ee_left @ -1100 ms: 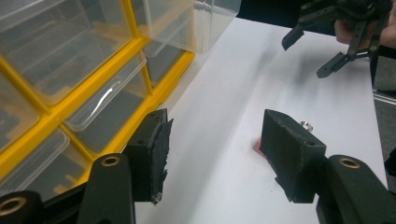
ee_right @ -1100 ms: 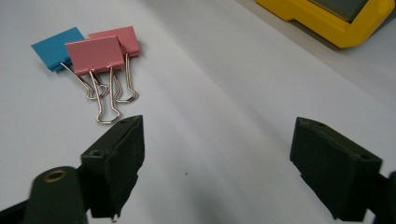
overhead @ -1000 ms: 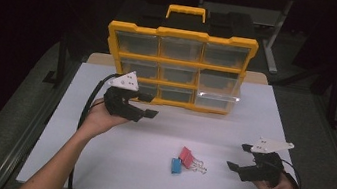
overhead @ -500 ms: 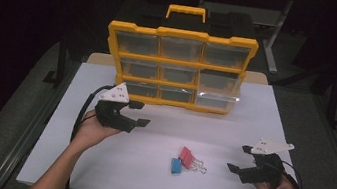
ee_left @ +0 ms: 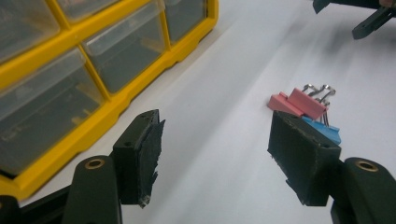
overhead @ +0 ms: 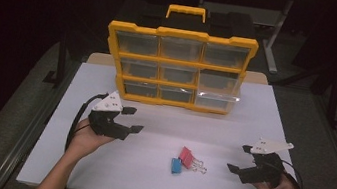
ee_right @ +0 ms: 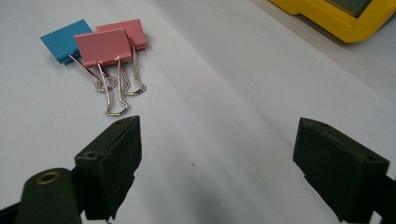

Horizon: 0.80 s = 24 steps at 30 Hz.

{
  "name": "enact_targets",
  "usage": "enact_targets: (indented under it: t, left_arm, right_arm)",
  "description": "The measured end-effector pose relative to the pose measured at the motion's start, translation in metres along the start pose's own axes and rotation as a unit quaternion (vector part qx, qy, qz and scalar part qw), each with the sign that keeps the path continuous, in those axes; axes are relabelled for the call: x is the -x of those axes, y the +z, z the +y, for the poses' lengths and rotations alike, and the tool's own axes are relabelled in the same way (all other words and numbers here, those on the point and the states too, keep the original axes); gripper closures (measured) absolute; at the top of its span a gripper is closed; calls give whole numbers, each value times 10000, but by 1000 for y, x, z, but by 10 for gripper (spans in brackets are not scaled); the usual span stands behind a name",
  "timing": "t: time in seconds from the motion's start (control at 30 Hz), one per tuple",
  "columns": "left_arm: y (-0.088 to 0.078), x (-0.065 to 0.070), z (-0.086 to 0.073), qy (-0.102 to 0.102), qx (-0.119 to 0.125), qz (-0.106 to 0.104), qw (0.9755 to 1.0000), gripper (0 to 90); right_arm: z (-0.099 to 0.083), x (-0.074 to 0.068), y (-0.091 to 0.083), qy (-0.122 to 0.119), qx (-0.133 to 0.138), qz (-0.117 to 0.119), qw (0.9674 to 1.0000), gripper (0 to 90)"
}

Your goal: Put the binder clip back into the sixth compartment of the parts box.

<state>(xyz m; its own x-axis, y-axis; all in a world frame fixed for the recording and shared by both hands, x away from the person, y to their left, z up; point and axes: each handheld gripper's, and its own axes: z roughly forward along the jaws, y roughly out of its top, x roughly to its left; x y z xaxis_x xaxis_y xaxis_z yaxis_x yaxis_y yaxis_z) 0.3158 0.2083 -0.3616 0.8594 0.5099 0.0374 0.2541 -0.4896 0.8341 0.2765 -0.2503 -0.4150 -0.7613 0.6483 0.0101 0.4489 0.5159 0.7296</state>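
Three binder clips lie together on the white table (overhead: 107,85): two pink clips (ee_right: 102,46) and a blue one (ee_right: 63,39), seen from above as a pink (overhead: 187,156) and blue (overhead: 176,166) cluster. My left gripper (overhead: 135,120) hovers to their left in front of the yellow drawer organizer (overhead: 178,68). Its jaws have just been opening, with nothing between them (ee_left: 215,140). My right gripper (overhead: 238,158) rests to the right of the clips, open and empty (ee_right: 217,154), pointing toward them.
The organizer stands upright at the table's back, its clear drawers facing me. Its bottom right drawer (overhead: 216,100) sticks out slightly. In the left gripper view the organizer's yellow frame (ee_left: 140,88) is close on the left. Dark floor surrounds the table.
My left hand has drawn back from the organizer toward me and sunk closer to the table, its jaws spreading wider. The right hand and the clips have stayed put.
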Motion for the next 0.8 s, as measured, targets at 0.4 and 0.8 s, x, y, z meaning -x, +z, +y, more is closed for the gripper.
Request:
enact_targets:
  t: [0.4,0.8]
  left_arm:
    - [-6,3,-22,-235,26,243,9994,325]
    - [-5,0,-36,-326,0,394,9987,302]
  right_arm:
    - [14,-7,1,-227,-59,261,9994,143]
    - [50,-19,10,-623,-193,625,9959,189]
